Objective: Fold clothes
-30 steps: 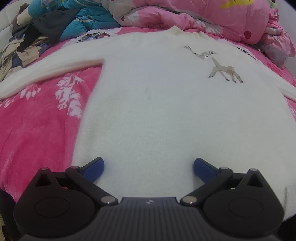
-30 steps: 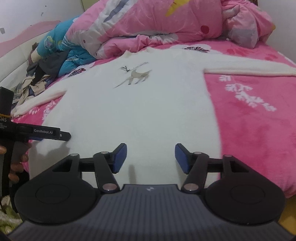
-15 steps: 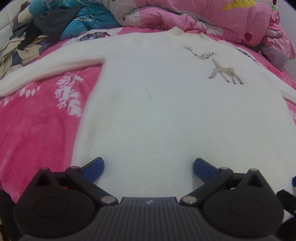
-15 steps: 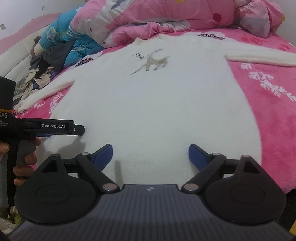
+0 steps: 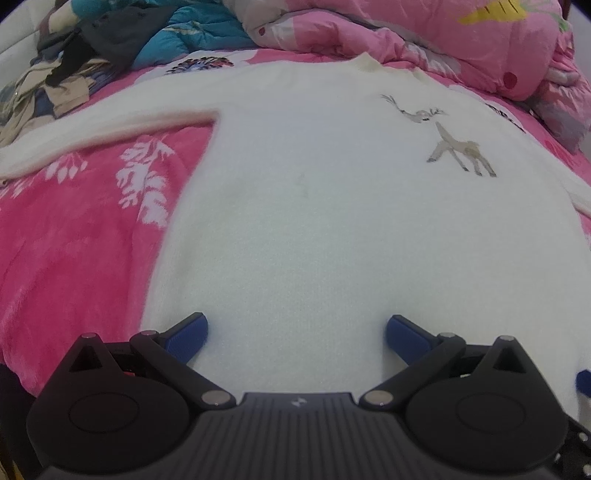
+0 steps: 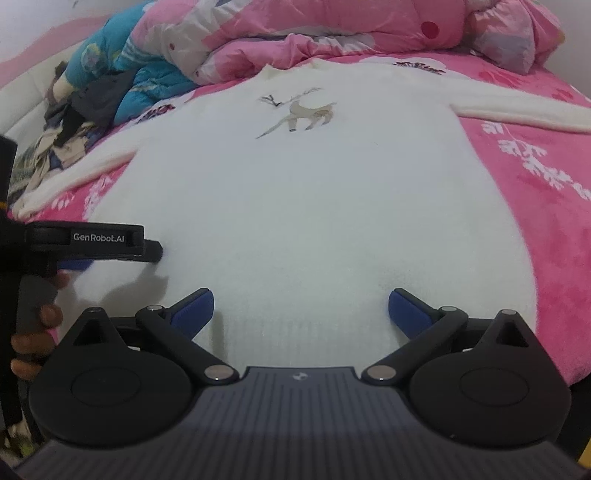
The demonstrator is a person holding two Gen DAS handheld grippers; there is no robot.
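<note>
A white sweater (image 5: 314, 221) with a deer motif lies flat, face up, on the pink bed, sleeves spread to both sides; it also shows in the right wrist view (image 6: 303, 206). My left gripper (image 5: 295, 336) is open and empty over the sweater's hem near its left corner. My right gripper (image 6: 301, 310) is open and empty over the hem toward its right side. The left gripper also shows from the side in the right wrist view (image 6: 110, 247), resting near the hem. The right gripper's blue fingertip (image 5: 581, 382) peeks in at the left wrist view's right edge.
A pink floral blanket (image 5: 74, 240) covers the bed. A bunched pink quilt (image 6: 332, 33) and a blue quilt (image 6: 147, 81) lie at the head. A heap of dark and beige clothes (image 5: 62, 74) sits at the far left. The bed's front edge is under the grippers.
My right gripper opened from a narrow gap to wide and moved forward to the right over the hem. My left gripper stayed open and edged slightly forward.
</note>
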